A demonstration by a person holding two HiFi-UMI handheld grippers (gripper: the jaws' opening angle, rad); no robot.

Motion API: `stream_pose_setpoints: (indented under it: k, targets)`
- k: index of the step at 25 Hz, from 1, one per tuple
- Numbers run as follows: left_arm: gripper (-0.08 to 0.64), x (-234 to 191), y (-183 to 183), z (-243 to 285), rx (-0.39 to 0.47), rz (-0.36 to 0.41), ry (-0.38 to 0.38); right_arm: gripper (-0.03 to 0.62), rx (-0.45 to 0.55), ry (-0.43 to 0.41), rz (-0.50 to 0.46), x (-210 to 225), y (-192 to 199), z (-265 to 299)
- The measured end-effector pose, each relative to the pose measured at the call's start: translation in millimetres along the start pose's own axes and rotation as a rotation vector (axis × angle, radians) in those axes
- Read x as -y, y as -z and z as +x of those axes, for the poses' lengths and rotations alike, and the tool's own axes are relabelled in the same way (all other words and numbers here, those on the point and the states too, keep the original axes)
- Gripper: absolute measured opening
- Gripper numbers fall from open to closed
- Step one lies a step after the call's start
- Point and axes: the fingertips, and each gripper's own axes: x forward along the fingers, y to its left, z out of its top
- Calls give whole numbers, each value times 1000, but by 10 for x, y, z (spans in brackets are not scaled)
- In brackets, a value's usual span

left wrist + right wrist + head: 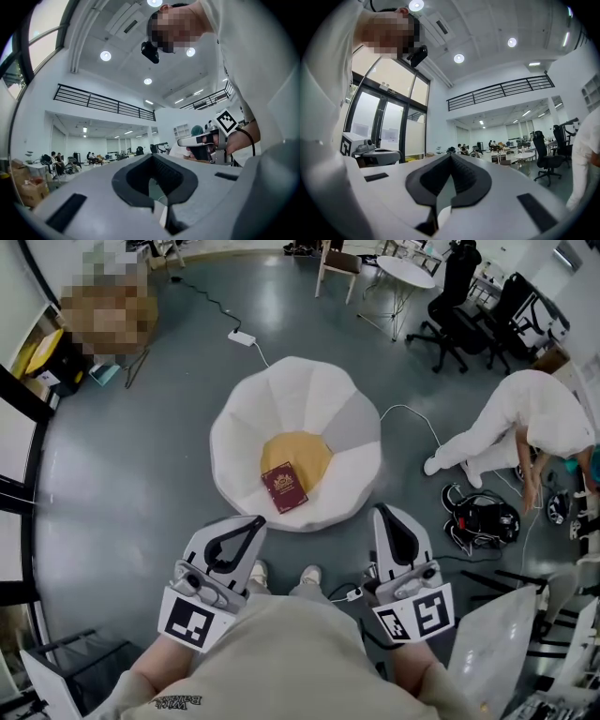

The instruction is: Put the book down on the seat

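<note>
A dark red book (pixel 284 487) lies flat on the yellow centre of a white, petal-shaped floor seat (pixel 248 418). No gripper touches it. My left gripper (pixel 258 518) hangs close to my body, short of the seat's near edge, with its jaws shut and nothing between them. My right gripper (pixel 382 510) is beside it on the right, also shut and empty. In the left gripper view the closed tips (pixel 152 155) point level across the hall, and the right gripper (pixel 206 140) shows beyond them. The right gripper view shows its own tips (pixel 451 155) closed.
My shoes (pixel 281 574) stand just before the seat. A power strip (pixel 242 337) and its cable lie beyond it. A person in white (pixel 525 413) bends over at the right, near a heap of cables (pixel 483 518). Office chairs (pixel 459 296) and a round table (pixel 405 273) stand behind.
</note>
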Motion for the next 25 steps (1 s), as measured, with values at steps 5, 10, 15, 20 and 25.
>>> stream_pose_setpoints:
  k: [5, 10, 15, 20, 25]
  targets:
    - [3, -70, -15, -35, -7, -1, -7, 0, -10, -7, 9, -65, 58, 44]
    - [3, -110, -17, -37, 2, -34, -20, 0, -14, -8, 9, -86, 88, 42]
    - [3, -66, -19, 3, -4, -36, -23, -2, -15, -4, 11, -65, 94, -3]
    - [3, -105, 1, -66, -10, -37, -21, 0, -22, -10, 13, -163, 128, 32]
    - [3, -125, 73, -77, -20, -31, -17, 0, -27, -14, 13, -208, 180, 77]
